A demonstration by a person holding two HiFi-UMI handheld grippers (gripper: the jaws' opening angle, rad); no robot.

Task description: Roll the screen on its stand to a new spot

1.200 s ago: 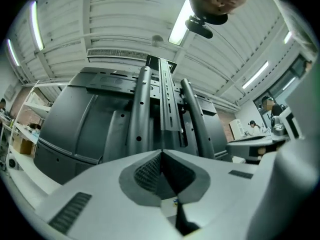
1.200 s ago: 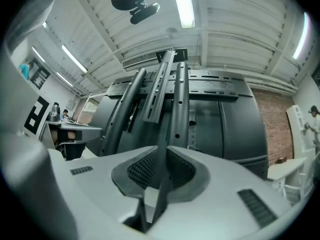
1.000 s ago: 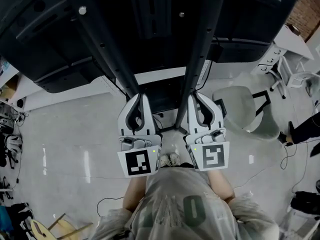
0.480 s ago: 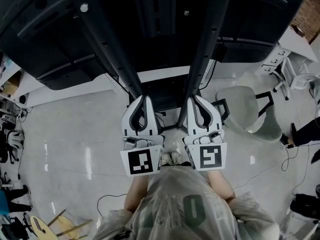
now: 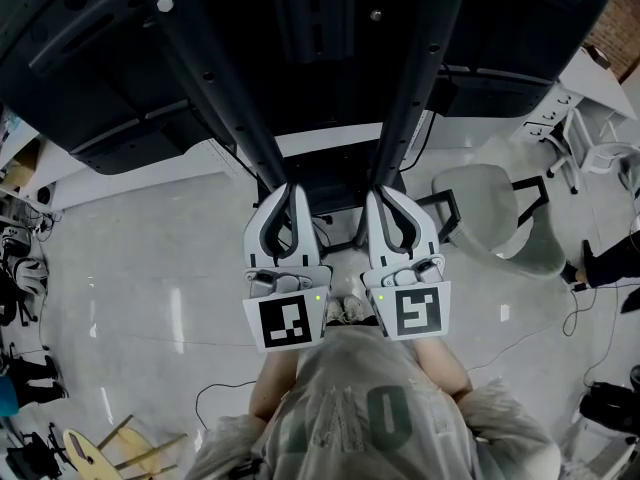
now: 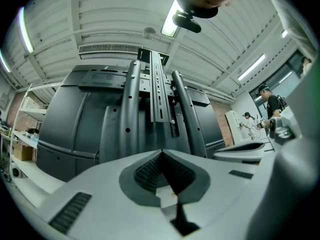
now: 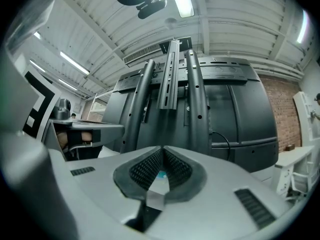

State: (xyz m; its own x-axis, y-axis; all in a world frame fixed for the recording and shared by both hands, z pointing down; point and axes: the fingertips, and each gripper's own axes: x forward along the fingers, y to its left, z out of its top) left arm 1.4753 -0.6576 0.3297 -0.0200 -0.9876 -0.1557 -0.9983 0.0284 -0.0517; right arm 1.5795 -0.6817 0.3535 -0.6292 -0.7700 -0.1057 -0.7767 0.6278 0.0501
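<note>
In the last second little has changed in your head view. The large black screen [image 5: 100,78] and the two perforated uprights [image 5: 222,103] of its black stand [image 5: 300,28] have crept towards the top edge. Your white left gripper [image 5: 283,196] and white right gripper [image 5: 381,198] have edged up with them, each nose kept at the foot of its own upright. The pale grey chair [image 5: 492,218] on the glossy pale floor [image 5: 150,268] sits almost as near the right upright as it did. I'd judge that you have leaned in more than the stand has rolled, so the move to a new spot is barely begun. The fingers [image 6: 100,189] of both grippers are pressed together with nothing between them (each gripper view shows the ribbed pads meeting and the uprights standing beyond the tips). You look to be shoving with closed noses, not holding the stand, though I cannot tell whether the tips actually touch the uprights. The screen stands directly ahead of you on the floor, with the chair close on its right, so watch that side as you push.
</note>
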